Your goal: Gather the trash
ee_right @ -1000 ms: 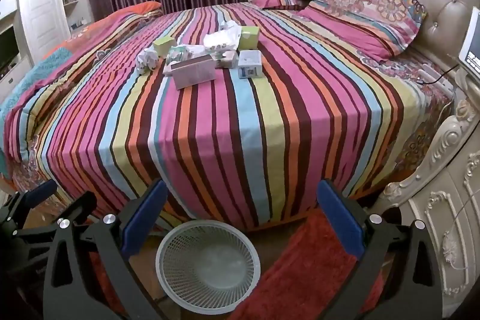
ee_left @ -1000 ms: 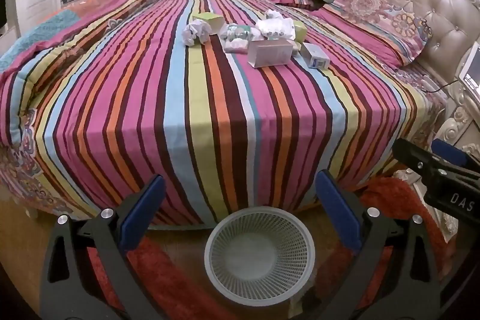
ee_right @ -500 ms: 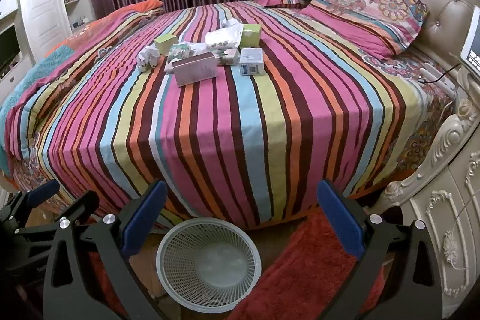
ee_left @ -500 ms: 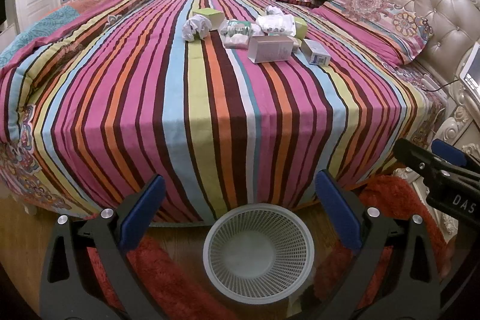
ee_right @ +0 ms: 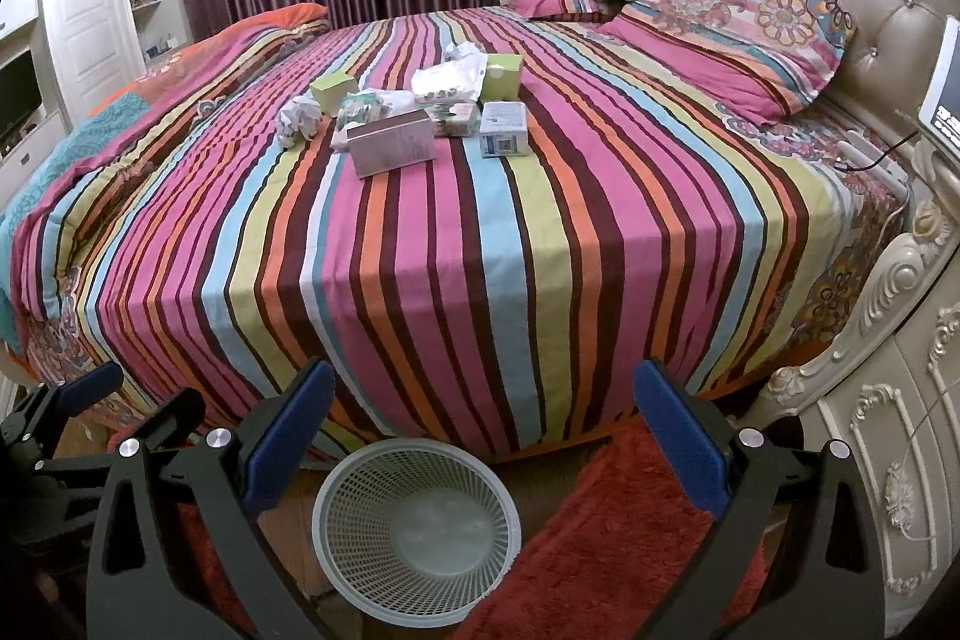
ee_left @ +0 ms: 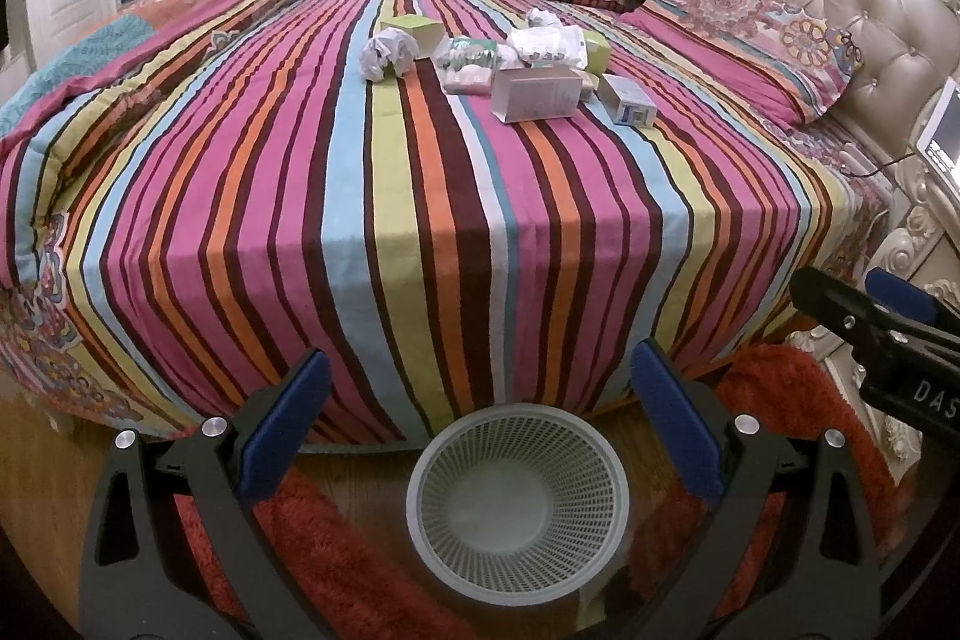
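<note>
1. Trash pile: crumpled paper (ee_left: 387, 51), pink carton (ee_left: 536, 93) and blue-white box (ee_right: 504, 129) lie mid-bed on the striped bedspread (ee_left: 420, 196).
2. White mesh wastebasket (ee_left: 517, 502) stands on the floor at the bed's foot.
3. Left gripper (ee_left: 477, 421) and right gripper (ee_right: 483, 427) both gape wide, holding nothing.

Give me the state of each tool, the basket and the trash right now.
Left tool: open, empty.
Right tool: open, empty.
White mesh basket: upright on the floor at the bed's edge, empty.
Pink box: lying on the striped bedspread.
Crumpled paper: balled up, on the bed.
Blue and white box: lying flat, closed.
Green box: standing upright.
</note>
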{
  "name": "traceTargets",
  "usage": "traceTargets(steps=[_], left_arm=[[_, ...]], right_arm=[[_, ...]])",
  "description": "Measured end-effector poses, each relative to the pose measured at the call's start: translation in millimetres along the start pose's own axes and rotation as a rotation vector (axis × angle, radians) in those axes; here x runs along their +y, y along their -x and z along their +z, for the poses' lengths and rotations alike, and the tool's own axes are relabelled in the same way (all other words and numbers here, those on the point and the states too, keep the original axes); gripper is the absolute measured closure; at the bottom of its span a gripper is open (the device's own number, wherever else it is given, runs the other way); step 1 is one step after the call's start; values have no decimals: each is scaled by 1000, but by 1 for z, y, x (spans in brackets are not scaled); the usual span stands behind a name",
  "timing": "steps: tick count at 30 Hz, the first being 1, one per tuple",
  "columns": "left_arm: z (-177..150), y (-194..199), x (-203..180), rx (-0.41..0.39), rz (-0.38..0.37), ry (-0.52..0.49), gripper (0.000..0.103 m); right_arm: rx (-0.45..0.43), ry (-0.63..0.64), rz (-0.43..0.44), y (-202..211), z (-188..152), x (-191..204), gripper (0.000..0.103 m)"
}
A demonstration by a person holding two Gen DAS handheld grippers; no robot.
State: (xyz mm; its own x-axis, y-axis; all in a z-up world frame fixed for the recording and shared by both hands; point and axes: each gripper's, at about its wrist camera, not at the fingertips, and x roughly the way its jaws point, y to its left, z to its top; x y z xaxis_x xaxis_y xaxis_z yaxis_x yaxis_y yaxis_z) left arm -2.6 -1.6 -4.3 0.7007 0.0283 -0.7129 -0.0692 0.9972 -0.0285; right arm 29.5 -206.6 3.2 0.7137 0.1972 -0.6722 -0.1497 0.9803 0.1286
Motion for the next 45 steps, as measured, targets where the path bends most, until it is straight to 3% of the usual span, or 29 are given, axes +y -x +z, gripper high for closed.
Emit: traceTargets(steps=[18,22,25,32,40,45], left_arm=[[-1,-2,1,29,-2,1,6],[-3,-4,5,23,-53,54,6],[-4,-7,9,26,-43,66,6],[4,-23,27,64,-41,146,6],[26,-53,36,65,27,109,6],[41,-79,43,83,29,116,6]], right_arm=[[2,-3,1,0,0,0,7],[-2,-16,6,-1,-1,-1,7],[-4,-18,8,-3,-2,-3,7],[23,-46,6,-19,8,-11,7],[76,-11,-1,-51,22,-9,7],[91,-6,-1,-70,32,-10,7]])
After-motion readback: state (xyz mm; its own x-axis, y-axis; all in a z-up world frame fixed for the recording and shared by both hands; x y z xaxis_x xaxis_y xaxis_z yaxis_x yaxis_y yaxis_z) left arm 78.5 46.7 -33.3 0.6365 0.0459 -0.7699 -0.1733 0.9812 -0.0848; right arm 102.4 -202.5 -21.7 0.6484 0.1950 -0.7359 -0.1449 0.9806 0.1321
